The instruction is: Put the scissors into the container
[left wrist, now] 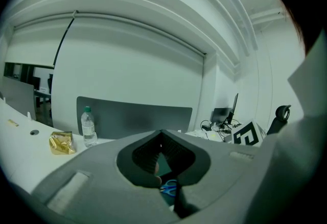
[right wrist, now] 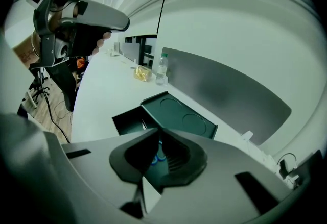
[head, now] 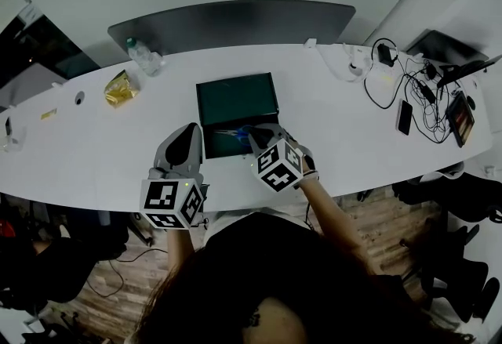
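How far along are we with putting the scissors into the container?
Looks nearly done. Done: the blue-handled scissors appear to lie inside the open green container. In hand: nothing; the right tool, tips together, hangs above them, and the left tool is shut and empty nearby. Left: pull both tools clear, and close the lid, which stands open, if that is wanted.

the head view looks steeply down on the counter [head: 94, 154]. the left gripper view faces nearly level, the right gripper view tilts down, close over the container [right wrist: 179, 116]; all three share the bottle [left wrist: 88, 126].
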